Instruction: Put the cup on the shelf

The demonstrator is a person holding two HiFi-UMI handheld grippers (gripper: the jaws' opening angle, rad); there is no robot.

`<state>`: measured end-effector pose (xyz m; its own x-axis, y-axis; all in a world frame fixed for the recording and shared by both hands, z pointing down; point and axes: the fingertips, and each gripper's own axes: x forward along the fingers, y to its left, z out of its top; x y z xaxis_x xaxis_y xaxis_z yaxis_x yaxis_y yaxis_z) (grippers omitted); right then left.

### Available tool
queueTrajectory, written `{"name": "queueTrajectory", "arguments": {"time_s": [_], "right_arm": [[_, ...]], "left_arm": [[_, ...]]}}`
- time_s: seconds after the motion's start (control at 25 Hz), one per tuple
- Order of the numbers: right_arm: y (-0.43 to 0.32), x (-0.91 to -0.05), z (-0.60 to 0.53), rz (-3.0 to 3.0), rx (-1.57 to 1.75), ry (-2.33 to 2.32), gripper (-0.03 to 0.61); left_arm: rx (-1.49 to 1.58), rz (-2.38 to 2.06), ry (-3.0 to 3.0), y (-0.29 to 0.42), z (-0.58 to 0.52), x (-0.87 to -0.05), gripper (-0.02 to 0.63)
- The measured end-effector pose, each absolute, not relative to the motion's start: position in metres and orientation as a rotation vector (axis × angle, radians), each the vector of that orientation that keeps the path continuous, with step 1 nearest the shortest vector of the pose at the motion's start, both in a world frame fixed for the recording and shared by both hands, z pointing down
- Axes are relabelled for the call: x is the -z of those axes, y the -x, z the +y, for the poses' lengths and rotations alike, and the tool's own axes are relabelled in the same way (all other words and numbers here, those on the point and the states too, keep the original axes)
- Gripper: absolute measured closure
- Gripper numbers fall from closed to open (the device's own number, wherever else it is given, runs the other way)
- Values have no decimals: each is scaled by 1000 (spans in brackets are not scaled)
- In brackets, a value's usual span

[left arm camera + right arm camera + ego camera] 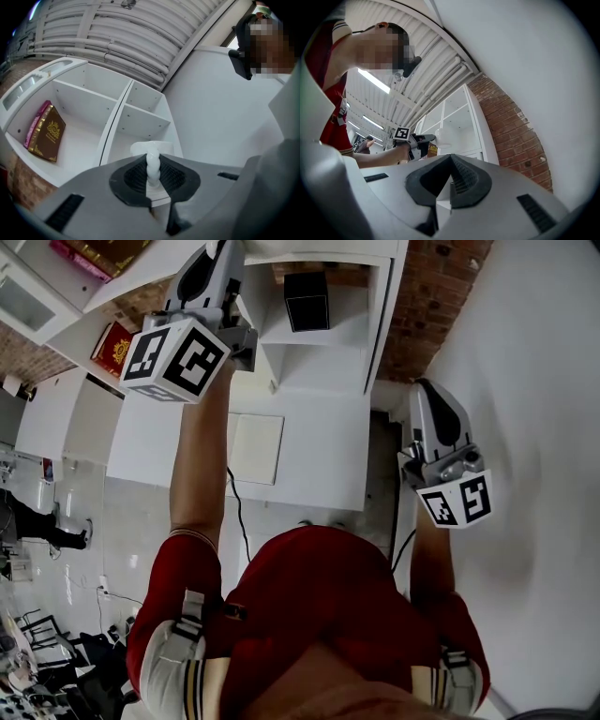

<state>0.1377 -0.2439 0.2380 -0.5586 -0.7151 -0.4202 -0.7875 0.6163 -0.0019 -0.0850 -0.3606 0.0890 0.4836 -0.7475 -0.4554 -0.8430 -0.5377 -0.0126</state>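
A white cup (151,149) hangs by its handle (153,166), and my left gripper (152,180) is shut on that handle. I hold it raised in front of the white shelf unit (140,119), facing its open compartments. In the right gripper view the cup (440,136) shows white ahead of the left gripper (417,143), close to the shelf (461,124). From the head view the left gripper (242,329) is up at the shelf (319,367), and the cup is hard to tell from the white boards. My right gripper (441,442) hangs low at the side, shut and holding nothing.
A black box (307,301) stands in one shelf compartment. Red and brown books (47,131) lean in a left compartment. A brick wall (511,136) runs beside the shelf, and a white wall (525,381) rises on the right. Cables (239,512) trail on the floor.
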Motion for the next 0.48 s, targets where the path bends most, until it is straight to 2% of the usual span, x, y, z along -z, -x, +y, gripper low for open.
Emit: {"name": "queueTrajectory", "arguments": {"time_s": [0.48], "right_arm": [[-146,-244,-250,2450,-261,1269,584]], "left_arm": [[-496,1436,2463,81,-413,-90,569]]}}
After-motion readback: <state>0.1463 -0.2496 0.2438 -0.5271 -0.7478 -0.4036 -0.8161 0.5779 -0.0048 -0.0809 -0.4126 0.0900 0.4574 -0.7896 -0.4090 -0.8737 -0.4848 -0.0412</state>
